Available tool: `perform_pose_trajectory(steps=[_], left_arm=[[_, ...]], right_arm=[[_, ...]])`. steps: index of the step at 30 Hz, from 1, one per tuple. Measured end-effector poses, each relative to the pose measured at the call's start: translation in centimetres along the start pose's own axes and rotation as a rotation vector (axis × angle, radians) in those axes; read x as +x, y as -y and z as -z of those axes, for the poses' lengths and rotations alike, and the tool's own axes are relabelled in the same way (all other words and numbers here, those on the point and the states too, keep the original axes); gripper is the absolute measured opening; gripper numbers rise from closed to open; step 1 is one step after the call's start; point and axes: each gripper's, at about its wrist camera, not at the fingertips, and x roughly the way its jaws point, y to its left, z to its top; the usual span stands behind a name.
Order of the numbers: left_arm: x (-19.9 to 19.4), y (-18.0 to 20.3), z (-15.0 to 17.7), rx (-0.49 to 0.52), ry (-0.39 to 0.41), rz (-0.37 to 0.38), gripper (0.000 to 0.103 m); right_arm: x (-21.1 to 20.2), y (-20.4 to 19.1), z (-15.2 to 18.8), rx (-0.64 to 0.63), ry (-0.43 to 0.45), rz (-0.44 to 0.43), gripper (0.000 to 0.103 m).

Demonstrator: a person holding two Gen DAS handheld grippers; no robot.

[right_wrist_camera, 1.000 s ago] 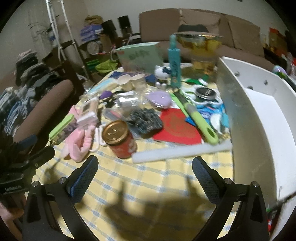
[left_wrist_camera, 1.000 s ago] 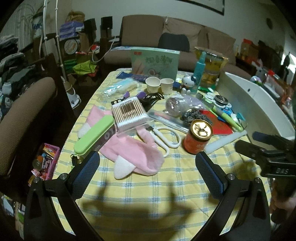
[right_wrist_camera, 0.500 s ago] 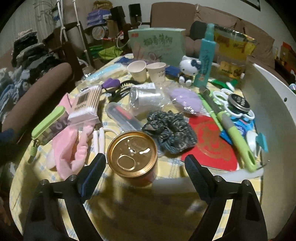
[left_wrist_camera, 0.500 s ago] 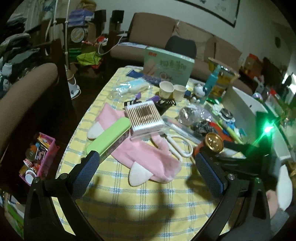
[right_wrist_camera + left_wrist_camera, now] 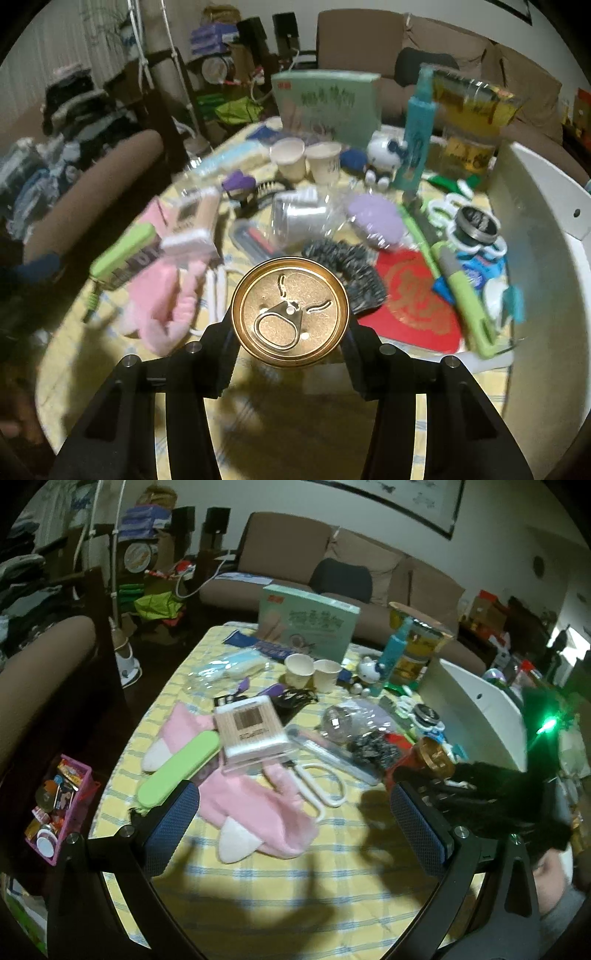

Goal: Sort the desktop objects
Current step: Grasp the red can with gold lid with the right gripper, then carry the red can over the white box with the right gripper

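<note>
My right gripper [image 5: 290, 354] is shut on a red can with a gold pull-tab lid [image 5: 290, 314], upright between the fingers. The can [image 5: 432, 755] also shows at the right in the left wrist view, with the right gripper's dark body around it. My left gripper [image 5: 295, 823] is open and empty above the yellow checked cloth [image 5: 295, 886], just in front of the pink socks [image 5: 258, 812]. A clear cotton swab box [image 5: 251, 731], a green case [image 5: 177, 768] and white scissors [image 5: 321, 786] lie close behind.
A white bin [image 5: 546, 258] stands at the right edge. A black scrunchie [image 5: 347, 266], red envelope [image 5: 413, 299], green-handled tool [image 5: 465, 291], two paper cups [image 5: 306, 162], teal bottle [image 5: 417, 133] and green box [image 5: 328, 99] crowd the table. A pink basket [image 5: 55, 805] sits on the floor at left.
My right gripper moved in on the can and shut around it. My left gripper shifted a little; it stays open.
</note>
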Motion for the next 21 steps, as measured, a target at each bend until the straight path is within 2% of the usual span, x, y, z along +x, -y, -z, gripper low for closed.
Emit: perform_pose_trajectory(steps=[5,9,12,16,21], left_arm=[[-0.2,2.8,-1.0,0.034,0.037,0.050,0.103],[-0.5,5.9,-1.5,0.052,0.052,0.140,0.103],[0.0,9.9,-2.7,0.079,0.034,0.220,0.103],[1.8,15.6,-5.0,0.191,-0.006,0.213,0.103],[5.0,21.1,-9.2,0.237,-0.034,0.217,0.103]], right_arm=[[-5.3,3.0,-1.7,0.026,0.028,-0.045,0.051],[-10.3,6.5,-3.0,0.032,0.056,-0.057,0.051],[-13.6,10.2,-3.9,0.047,0.067,-0.042,0.051],[-16.8,16.4,-4.3,0.093,0.073,0.016,0.051],[-17.7,26.1,-4.3,0.183,0.060,0.117,0.051]])
